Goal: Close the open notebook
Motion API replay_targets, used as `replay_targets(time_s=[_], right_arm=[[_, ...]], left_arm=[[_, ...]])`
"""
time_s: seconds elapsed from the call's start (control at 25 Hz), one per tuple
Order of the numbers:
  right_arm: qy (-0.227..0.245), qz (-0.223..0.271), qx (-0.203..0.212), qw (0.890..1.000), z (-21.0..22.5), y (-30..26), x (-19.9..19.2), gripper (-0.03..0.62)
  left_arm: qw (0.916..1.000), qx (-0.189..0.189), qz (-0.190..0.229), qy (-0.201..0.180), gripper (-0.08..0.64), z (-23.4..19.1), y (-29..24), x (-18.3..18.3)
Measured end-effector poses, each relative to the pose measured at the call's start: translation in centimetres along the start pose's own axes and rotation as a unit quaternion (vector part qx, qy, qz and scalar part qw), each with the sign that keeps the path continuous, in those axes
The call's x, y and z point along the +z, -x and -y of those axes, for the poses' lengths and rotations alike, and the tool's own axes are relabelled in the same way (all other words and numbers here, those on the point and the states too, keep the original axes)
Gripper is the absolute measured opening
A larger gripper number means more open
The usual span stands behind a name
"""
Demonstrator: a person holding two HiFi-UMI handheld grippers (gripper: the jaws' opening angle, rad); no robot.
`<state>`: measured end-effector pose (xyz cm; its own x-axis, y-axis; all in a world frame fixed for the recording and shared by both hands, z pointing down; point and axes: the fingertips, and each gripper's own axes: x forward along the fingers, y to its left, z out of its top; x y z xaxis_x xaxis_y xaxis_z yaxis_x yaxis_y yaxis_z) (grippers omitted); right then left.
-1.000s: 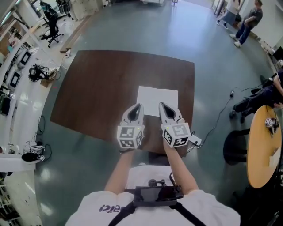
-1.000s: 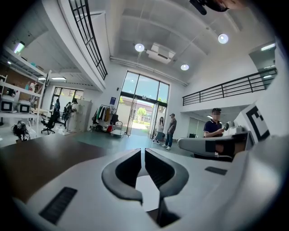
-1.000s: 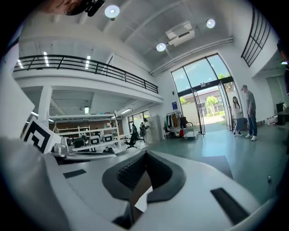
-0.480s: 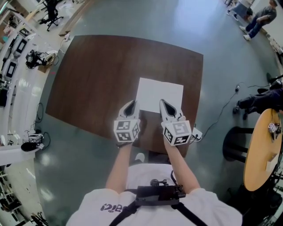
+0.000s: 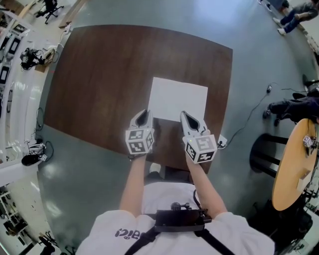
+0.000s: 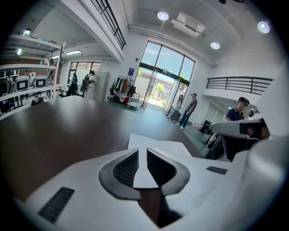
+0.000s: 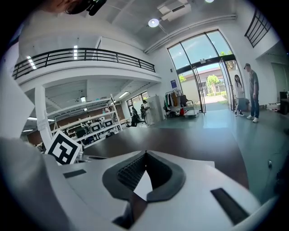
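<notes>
The open notebook (image 5: 179, 98) lies flat on the dark brown table (image 5: 99, 74), its white pages up, right of the table's middle. My left gripper (image 5: 143, 114) hovers just off the notebook's near left corner. My right gripper (image 5: 185, 116) sits at the notebook's near edge, right of centre. Both are shut and hold nothing. In the left gripper view the white pages (image 6: 171, 146) lie just beyond the closed left gripper (image 6: 142, 151). In the right gripper view the right gripper (image 7: 145, 154) has its tips together, with a patch of white page (image 7: 143, 187) showing under them.
The table's near edge runs just under my hands. A round wooden table (image 5: 294, 164) and a black stool (image 5: 264, 154) stand to the right. A power strip (image 5: 222, 142) with a cable lies on the floor by the table's right corner. People (image 5: 294, 12) stand far off.
Both grippers have sunk toward the table and tipped further down, staying shut. Their tips, which overlapped the notebook's near edge, now sit at or just off it.
</notes>
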<state>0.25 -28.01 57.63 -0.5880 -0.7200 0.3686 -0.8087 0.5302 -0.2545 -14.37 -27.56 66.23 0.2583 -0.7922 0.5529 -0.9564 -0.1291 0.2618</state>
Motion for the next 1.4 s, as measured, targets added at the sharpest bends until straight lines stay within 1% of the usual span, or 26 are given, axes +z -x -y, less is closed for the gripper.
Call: replay_targets(time_s=[0.04, 0.08, 0.16, 0.32, 0.36, 0.4, 0.56, 0.88, 0.96, 1.04, 1.12, 1.24, 1.32, 1.4], right_arm=[[-0.001, -0.003, 0.000, 1.000, 0.2, -0.1, -0.2, 0.002], [-0.002, -0.006, 0.000, 1.000, 0.4, -0.3, -0.3, 0.002], [-0.002, -0.009, 0.000, 1.000, 0.6, -0.6, -0.3, 0.002], [-0.003, -0.015, 0.003, 1.000, 0.7, -1.3, -0.5, 0.002], [-0.003, -0.017, 0.005, 1.000, 0.6, -1.4, -0.6, 0.002], [-0.003, -0.019, 0.007, 1.000, 0.6, -1.5, -0.7, 0.002], [-0.007, -0.029, 0.009, 1.000, 0.6, -1.7, -1.5, 0.002], [-0.015, -0.036, 0.004, 0.999, 1.7, -1.3, -2.2, 0.002], [-0.018, -0.039, -0.001, 0.999, 2.1, -1.3, -2.4, 0.002], [-0.024, -0.041, -0.005, 0.999, 2.4, -1.2, -2.7, 0.002], [-0.028, -0.040, -0.006, 0.999, 2.3, -1.1, -2.8, 0.002], [-0.026, -0.035, -0.005, 0.999, 2.0, -1.1, -2.4, 0.002], [-0.028, -0.032, -0.008, 0.999, 2.1, -0.9, -2.4, 0.002], [-0.032, -0.032, -0.012, 0.999, 2.2, -0.5, -2.6, 0.002]], left_arm=[[1.0000, 0.001, -0.007, 0.004, 0.028, -0.2, -0.3, -0.4], [0.9999, 0.001, -0.014, 0.008, 0.066, -0.5, -0.7, -0.9], [0.9994, 0.000, -0.030, 0.016, 0.100, -0.9, -1.3, -1.9], [0.9972, -0.010, -0.071, 0.023, 0.215, -1.6, -2.6, -4.0], [0.9963, -0.013, -0.082, 0.022, 0.236, -1.7, -3.0, -4.6], [0.9956, -0.015, -0.090, 0.022, 0.241, -1.9, -3.3, -5.1], [0.9945, -0.015, -0.101, 0.023, 0.241, -2.4, -4.2, -6.1], [0.9921, 0.009, -0.123, 0.021, 0.241, -2.8, -5.5, -7.9], [0.9919, 0.032, -0.122, 0.013, 0.239, -3.0, -5.7, -8.2], [0.9911, 0.064, -0.117, -0.002, 0.227, -3.1, -5.9, -8.4], [0.9896, 0.092, -0.110, -0.006, 0.192, -3.5, -5.8, -8.6], [0.9883, 0.113, -0.102, 0.010, 0.146, -4.6, -5.8, -8.3], [0.9879, 0.118, -0.098, 0.022, 0.129, -5.0, -5.8, -8.2], [0.9869, 0.121, -0.099, 0.042, 0.106, -5.2, -5.7, -8.3]])
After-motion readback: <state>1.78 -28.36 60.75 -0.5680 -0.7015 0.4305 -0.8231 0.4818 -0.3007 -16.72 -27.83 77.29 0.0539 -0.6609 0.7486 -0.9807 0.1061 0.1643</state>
